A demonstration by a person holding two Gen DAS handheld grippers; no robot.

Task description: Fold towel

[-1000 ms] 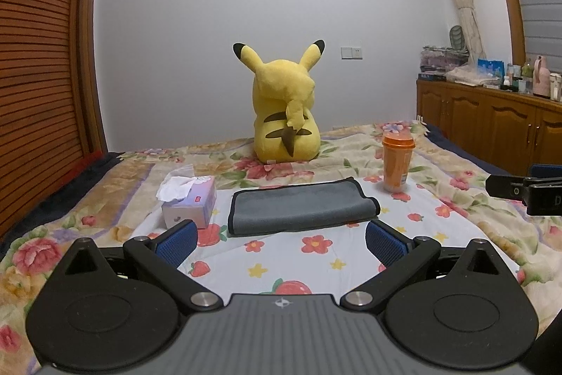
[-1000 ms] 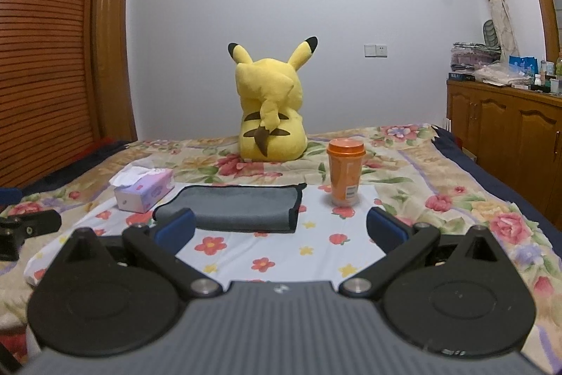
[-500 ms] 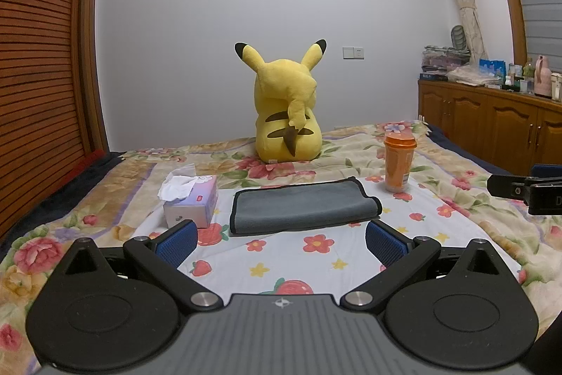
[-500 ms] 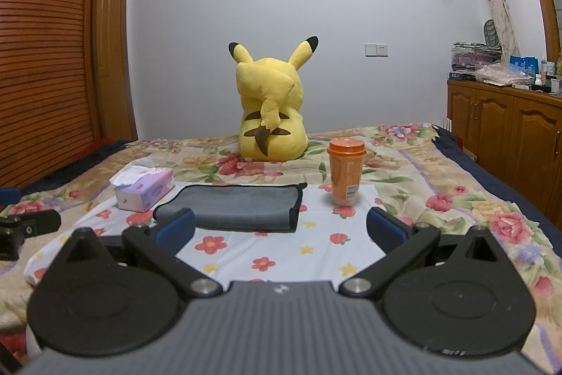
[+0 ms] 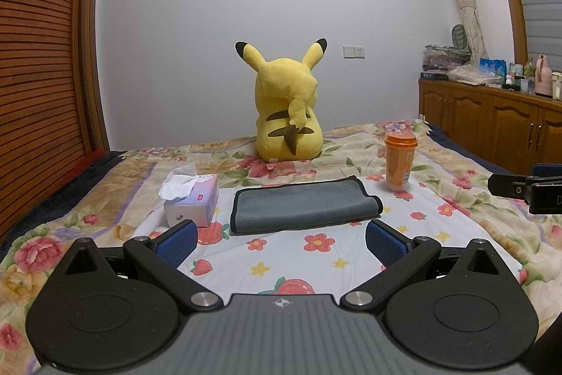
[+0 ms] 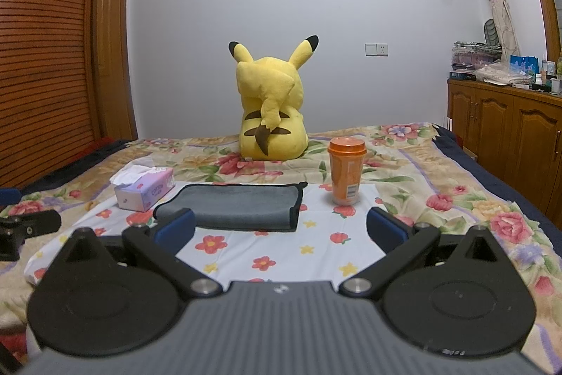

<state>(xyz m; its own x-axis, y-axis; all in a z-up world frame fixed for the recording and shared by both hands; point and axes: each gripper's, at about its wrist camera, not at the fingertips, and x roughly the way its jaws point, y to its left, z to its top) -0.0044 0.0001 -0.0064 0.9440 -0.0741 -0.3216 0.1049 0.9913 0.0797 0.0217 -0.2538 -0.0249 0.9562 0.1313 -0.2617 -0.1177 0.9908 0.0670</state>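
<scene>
Barely anything has shifted since a second ago: the folded grey towel (image 5: 304,204) lies flat on the floral bedsheet (image 5: 316,255), at 12 o'clock of the left gripper (image 5: 279,239). Both it and the right gripper (image 6: 281,231) hover spread wide, holding nothing. Tissue box (image 5: 191,202) at 10, orange cup (image 5: 399,160) at 2, Pikachu plush (image 5: 286,111) beyond.

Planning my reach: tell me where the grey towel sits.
In both wrist views the folded grey towel lies flat on the flowered sheet, between the lilac tissue box on its left and the orange lidded cup on its right.
</scene>
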